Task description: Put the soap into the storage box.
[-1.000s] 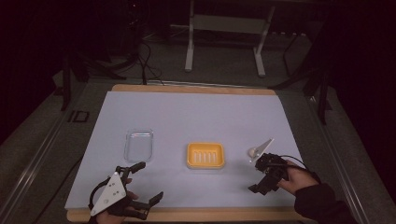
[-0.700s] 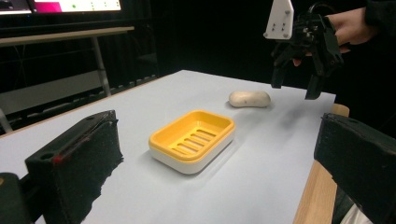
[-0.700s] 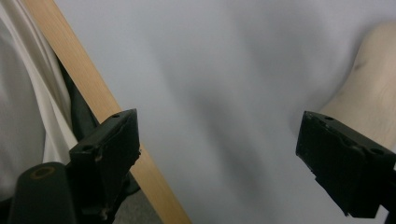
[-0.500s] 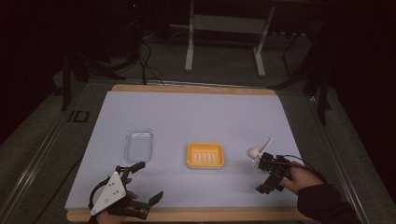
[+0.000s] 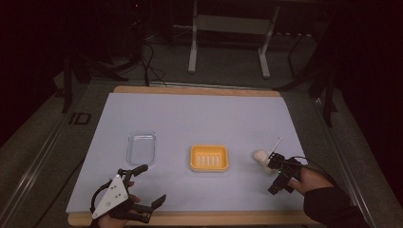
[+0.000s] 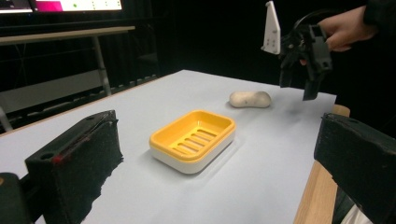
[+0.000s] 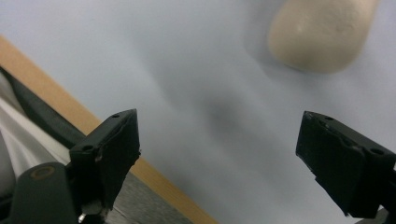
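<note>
Pale soap bar (image 5: 260, 156) lies bare on the white table cover (image 5: 199, 114), well apart from the yellow soap dish (image 5: 209, 158) at its 9 o'clock. Right gripper (image 5: 277, 176) hangs just beside it at 5 o'clock, jaws wide apart, holding nothing. Left gripper (image 5: 147, 187) sits near the front edge at 8 o'clock of the dish, jaws apart and empty, clear container (image 5: 141, 147) at its 12 o'clock.

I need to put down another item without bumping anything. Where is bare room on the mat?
The whole far half of the mat, beyond the clear lid, the yellow soap dish and the beige soap bar, is bare. The near right corner is crowded by the right gripper; the near left by the left gripper.
</note>
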Available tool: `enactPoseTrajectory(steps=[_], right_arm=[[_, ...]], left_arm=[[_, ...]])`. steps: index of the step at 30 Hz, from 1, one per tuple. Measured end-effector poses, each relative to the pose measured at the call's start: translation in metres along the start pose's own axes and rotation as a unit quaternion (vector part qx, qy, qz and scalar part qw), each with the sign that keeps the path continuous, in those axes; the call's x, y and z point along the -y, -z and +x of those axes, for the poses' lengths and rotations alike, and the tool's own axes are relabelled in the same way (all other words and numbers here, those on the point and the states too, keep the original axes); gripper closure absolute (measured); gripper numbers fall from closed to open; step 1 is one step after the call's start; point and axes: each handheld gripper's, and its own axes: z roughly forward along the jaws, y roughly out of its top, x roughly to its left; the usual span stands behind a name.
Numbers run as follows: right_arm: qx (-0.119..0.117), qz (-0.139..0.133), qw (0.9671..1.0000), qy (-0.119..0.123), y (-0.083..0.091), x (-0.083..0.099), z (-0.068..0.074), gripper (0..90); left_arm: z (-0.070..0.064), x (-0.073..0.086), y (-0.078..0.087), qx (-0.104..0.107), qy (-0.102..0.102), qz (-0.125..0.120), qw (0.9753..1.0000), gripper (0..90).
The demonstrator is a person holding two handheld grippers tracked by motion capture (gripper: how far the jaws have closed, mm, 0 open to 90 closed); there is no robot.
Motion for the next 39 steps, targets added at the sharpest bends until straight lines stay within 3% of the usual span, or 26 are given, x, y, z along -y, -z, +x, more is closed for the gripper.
enactPoseTrajectory(steps=[7,14,17,21,32,37,39], right_arm=[[-0.018,0.004,0.9989,-0.044,-0.008,0.001,-0.014,12.8],[-0.011,-0.018,0.9971,-0.073,-0.013,-0.001,-0.028,12.7],[-0.002,-0.048,0.9953,-0.084,-0.012,-0.001,-0.032,12.8],[0.002,-0.1,0.9895,-0.105,-0.009,-0.001,-0.039,12.9],[-0.032,-0.168,0.9813,-0.089,-0.012,-0.005,-0.046,13.3],[-0.026,-0.19,0.9767,-0.095,-0.013,-0.007,-0.05,13.8],[-0.021,-0.212,0.9729,-0.09,-0.013,-0.007,-0.051,13.9]], left_arm=[[0.0,0.0,0.0,0.0,-0.002,0.002,1.0,0.8],[0.0,0.0,0.0,0.001,-0.003,0.003,1.0,0.7],[0.0,0.0,0.0,0.001,-0.003,0.003,1.0,0.7],[-0.001,0.0,0.0,0.002,-0.003,0.004,1.0,0.7],[-0.001,0.0,-0.001,0.004,-0.002,0.004,1.0,0.8],[-0.001,0.0,-0.001,0.004,-0.002,0.005,1.0,0.8],[-0.001,0.001,-0.001,0.004,-0.003,0.005,1.0,0.8]])
